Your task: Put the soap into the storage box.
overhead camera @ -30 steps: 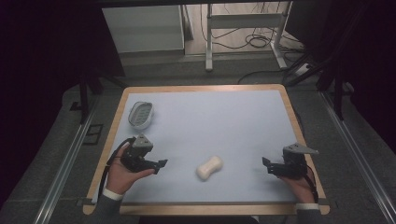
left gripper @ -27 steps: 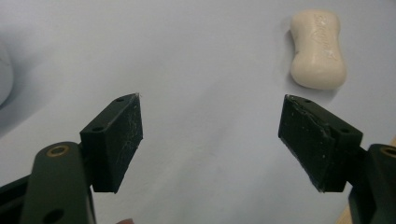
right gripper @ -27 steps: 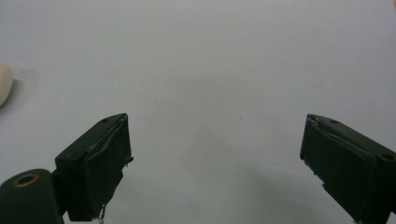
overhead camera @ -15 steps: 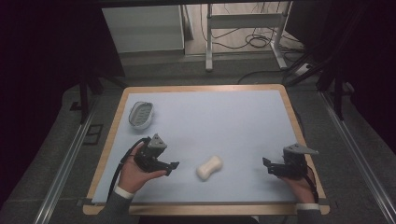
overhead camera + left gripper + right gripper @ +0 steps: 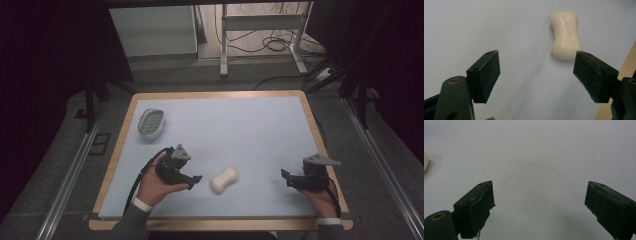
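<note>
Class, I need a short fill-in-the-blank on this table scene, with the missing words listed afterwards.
1. The bar of soap lies on the ___ between both grippers.
2. The left gripper has its jaws ___.
3. The soap dish sits near the table's far ___ corner.
4. The right gripper holds ___.

Missing words: table; open; left; nothing

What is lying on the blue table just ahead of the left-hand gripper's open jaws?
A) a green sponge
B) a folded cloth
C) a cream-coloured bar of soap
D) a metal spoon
C: the left gripper view shows a cream, waisted bar of soap with embossed lettering lying on the table, just beyond the open left gripper; the jaws are not touching it.
</note>
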